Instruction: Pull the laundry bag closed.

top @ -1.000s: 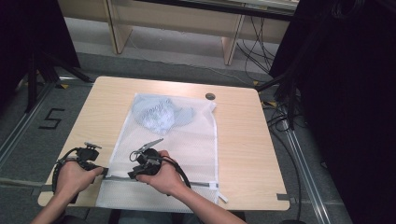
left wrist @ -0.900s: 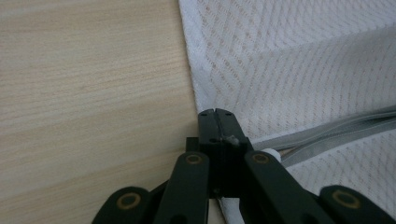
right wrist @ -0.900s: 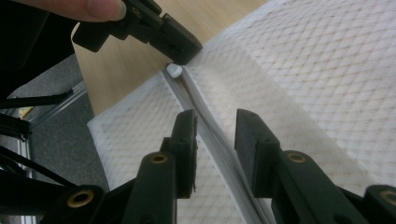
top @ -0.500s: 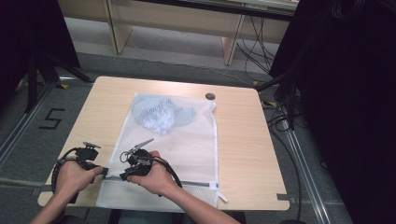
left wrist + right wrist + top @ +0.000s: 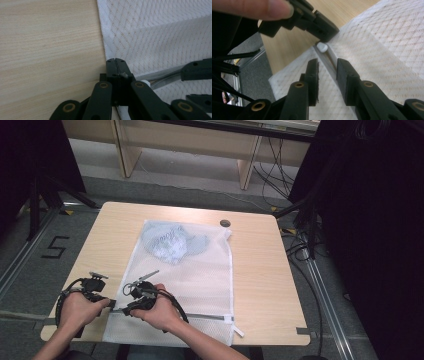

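left gripper (image 5: 115, 65): clamped on mesh bag (image 5: 200, 270) edge | right gripper (image 5: 327, 72): closing, jaws astride zipper (image 5: 329, 60), low

Three cameras covering one table corner: one fixed overhead, two riding the grippers.

High view is looking forward and down from above the person's side, taking in the whole table (image 5: 260, 270), the mesh bag (image 5: 200, 285) and floor beyond. Left gripper view is sitting very close, facing along the left gripper (image 5: 115, 60) onto the bag's edge and bare wood. Right gripper view is looking along the right gripper (image 5: 327, 65), equally close, over the zipper (image 5: 329, 58) toward the table edge. All three are sharing the bag's near left corner; each gripper view is catching the other gripper.
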